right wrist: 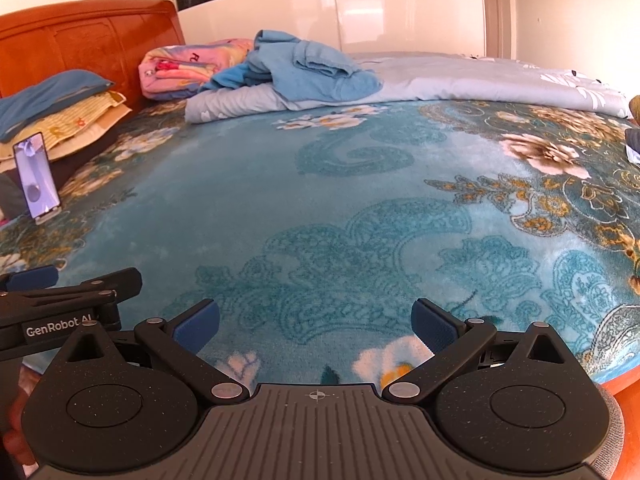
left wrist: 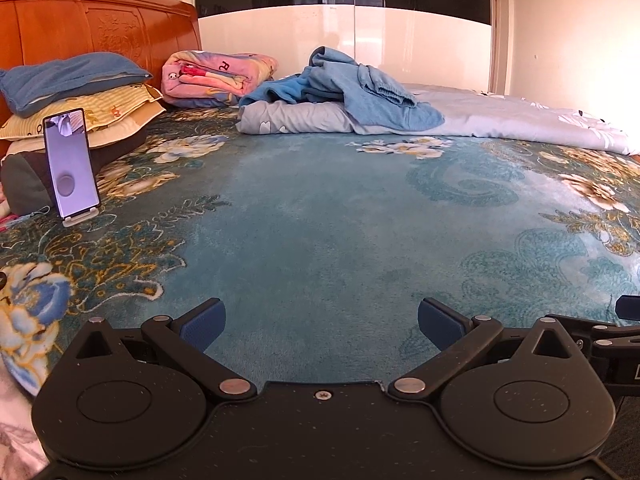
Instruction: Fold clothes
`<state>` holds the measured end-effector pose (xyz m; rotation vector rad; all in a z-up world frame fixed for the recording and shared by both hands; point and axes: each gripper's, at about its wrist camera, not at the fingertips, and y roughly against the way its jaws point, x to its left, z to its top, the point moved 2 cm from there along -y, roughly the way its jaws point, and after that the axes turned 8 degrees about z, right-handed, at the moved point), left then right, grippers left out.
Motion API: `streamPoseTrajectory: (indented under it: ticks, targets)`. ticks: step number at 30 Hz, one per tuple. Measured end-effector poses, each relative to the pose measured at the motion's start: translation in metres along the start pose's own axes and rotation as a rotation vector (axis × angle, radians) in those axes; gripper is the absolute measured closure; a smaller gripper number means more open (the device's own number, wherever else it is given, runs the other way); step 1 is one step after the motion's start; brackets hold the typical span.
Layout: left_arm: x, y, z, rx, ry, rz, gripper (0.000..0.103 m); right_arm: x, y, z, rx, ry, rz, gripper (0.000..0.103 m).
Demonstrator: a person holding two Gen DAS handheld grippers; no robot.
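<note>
Left tool (right wrist: 28,280) marked "GenRobot AI", spread wide, right tool (right wrist: 316,326) likewise

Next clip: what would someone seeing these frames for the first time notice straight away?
Most striking is the teal floral blanket covering the bed, bare in front of both open tongs, left and right. At the far side a crumpled heap of blue clothes lies on a pale quilt. A phone stands propped by the stacked pillows on the left.

Both wrist views low over near edge of teal floral plush bedspread (left wrist: 320,220), facing far edge; right view offset rightward. Shared: orange carved wooden headboard (right wrist: 92,40), crumpled blue cloth pile (left wrist: 348,84).
</note>
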<state>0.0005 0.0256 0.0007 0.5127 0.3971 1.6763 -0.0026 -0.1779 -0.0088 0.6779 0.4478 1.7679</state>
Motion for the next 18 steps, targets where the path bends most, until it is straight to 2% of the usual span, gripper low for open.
streamPoseTrajectory:
  ticks: [18]
  targets:
    - [-0.0044,0.0036,-0.0028,-0.040,-0.019,0.014,0.001,-0.0040,-0.0020,-0.0015,0.016,-0.021,0.002,0.000]
